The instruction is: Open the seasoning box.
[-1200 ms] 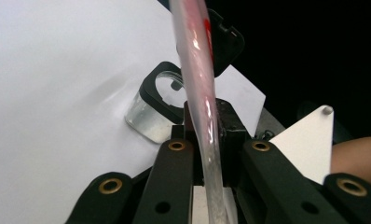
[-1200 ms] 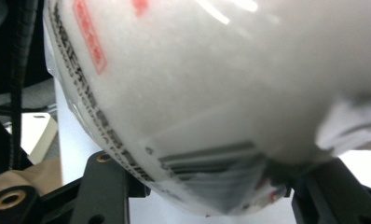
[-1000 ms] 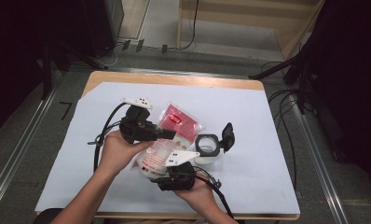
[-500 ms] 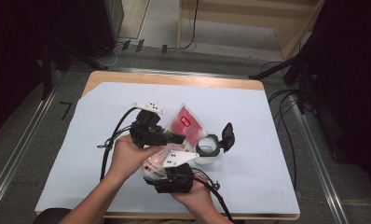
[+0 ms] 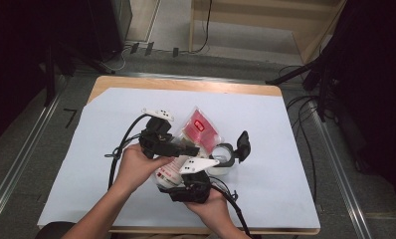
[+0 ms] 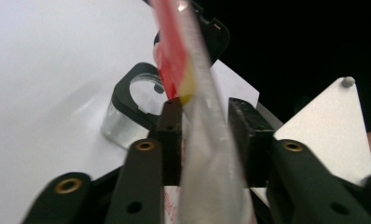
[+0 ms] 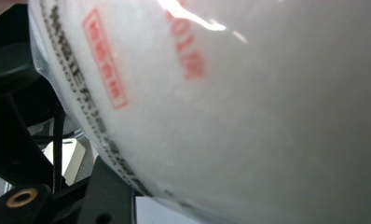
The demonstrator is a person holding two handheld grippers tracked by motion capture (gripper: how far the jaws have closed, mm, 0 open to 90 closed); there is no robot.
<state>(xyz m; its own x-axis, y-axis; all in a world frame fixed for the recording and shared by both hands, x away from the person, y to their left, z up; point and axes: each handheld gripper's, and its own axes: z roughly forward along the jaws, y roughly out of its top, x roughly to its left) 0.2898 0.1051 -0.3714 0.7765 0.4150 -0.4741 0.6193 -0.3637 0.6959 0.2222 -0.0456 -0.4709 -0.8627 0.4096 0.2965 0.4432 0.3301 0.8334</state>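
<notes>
From the high view, I see both tools meeting over the white sheet on the bench (image 5: 285,209). The left tool (image 5: 191,149) lies level, pointing to the right, its tips at the clear plastic bag (image 5: 198,130) with the red and white contents. The right tool (image 5: 186,175) comes in from the near edge and sits at the bag's lower, white end. Just to the right of the bag stands a small clear container (image 5: 221,160) with a black flip lid hinged open.

In the left gripper view, the left tool (image 6: 206,116) has the bag's thin clear edge (image 6: 207,154) running between its two black jaws. The jaws have just been opening, and I see a gap on each side of the film, so they no longer pinch it. The container (image 6: 127,112) stands beyond, on the white sheet.

In the right gripper view, the bag's white bulk with red print (image 7: 249,107) presses close against the camera. One black jaw shows at the lower left, under the bag; I cannot tell from here whether the jaws clamp it
</notes>
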